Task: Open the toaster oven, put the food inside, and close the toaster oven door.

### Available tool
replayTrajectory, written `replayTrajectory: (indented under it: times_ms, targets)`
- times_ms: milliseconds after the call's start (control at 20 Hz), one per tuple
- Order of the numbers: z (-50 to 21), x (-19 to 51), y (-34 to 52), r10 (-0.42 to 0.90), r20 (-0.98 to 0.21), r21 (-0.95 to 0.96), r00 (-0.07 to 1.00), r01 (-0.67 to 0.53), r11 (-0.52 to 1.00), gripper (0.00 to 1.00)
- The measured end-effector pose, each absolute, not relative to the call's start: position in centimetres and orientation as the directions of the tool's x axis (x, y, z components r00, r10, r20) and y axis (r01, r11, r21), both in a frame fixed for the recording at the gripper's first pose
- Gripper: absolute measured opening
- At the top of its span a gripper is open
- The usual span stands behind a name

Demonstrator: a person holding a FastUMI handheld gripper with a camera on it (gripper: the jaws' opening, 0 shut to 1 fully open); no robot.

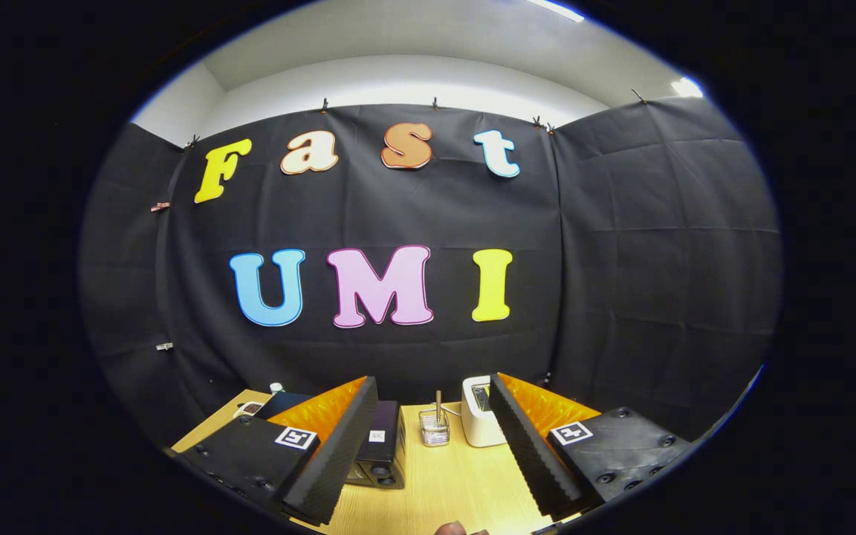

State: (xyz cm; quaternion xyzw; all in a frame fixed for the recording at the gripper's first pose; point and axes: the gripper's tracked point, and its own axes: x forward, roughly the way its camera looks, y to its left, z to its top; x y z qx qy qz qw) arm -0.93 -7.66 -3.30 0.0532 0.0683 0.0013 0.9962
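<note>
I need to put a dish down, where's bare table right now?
Bare wooden table lies between the open gripper's fingers, bordered by the black appliance, wire holder and white appliance. The far strip holding those is crowded.

One dark boxy toaster oven (382, 444) stands on one light wooden table (443, 483). One small clear wire-ribbed holder (435, 429) with one stick, one white boxy appliance (478, 422). One gripper (428, 453), two fingers spread apart, nothing between.

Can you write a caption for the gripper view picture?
Open gripper above a wooden table, toaster oven beyond its fingers.
</note>
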Motion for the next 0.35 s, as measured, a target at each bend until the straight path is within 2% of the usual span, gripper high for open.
replayTrajectory:
  times_ms: [350]
  targets:
    - [-3.26,-1.04,-7.52,0.014,-0.144,0.104,0.989,0.001,0.995,0.98]
